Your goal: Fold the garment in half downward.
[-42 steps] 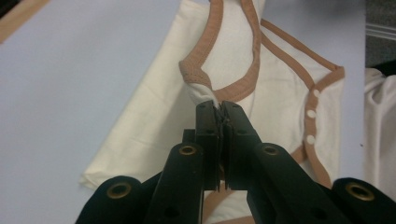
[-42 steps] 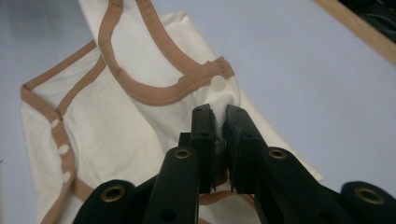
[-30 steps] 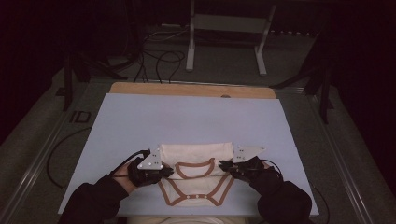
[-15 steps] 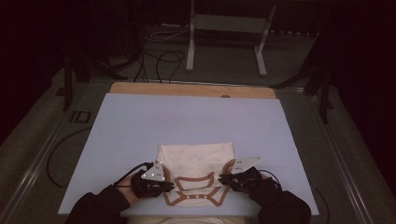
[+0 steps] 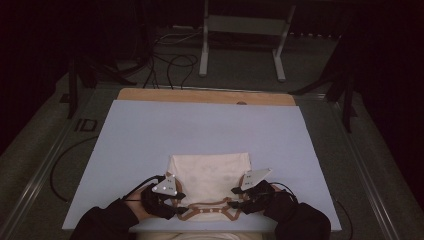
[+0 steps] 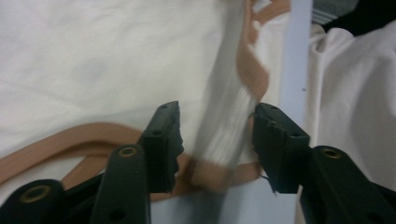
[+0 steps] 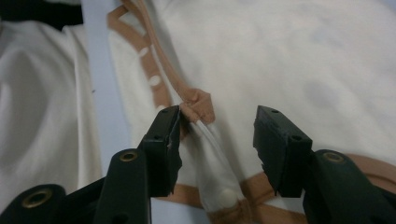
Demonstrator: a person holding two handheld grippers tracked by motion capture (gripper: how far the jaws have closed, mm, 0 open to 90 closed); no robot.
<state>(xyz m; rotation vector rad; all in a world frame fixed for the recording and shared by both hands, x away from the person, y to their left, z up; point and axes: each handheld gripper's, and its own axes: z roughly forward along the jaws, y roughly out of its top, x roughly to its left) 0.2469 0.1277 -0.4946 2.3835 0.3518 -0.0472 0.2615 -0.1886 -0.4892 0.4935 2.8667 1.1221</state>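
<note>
Now, step in hand: letting go of the folded-down edge of the garment point(image 5: 210, 175) near the front of the table point(image 5: 150, 130), judged from how the cloth sits between parted jaws.
Garment: a cream baby bodysuit with tan trim point(image 5: 207, 212), lying flat at about 6 o'clock on the table in the high view, its trimmed end toward the person and close to the table's near edge.
Left gripper point(image 5: 176, 202): at about 7 o'clock of the garment in the high view; its jaws have just been opening, and in the left gripper view a blurred strip of cloth with a tan end point(image 6: 224, 140) hangs between them with a gap on both sides, so it is released.
Right gripper point(image 5: 236, 199): at about 5 o'clock of the garment; its jaws have just been opening too. In the right gripper view a tan-edged corner point(image 7: 198, 105) touches the left jaw while the other jaw stands well off, so nothing is pinched.
Doing it well: part both pairs of jaws evenly and wide enough before pulling away, so the trim does not catch on a pad.
Watch: the corner resting against the right gripper's jaw could drag along and undo the fold.
Withdrawal: probably best lifted straight off, both hands together.
</note>
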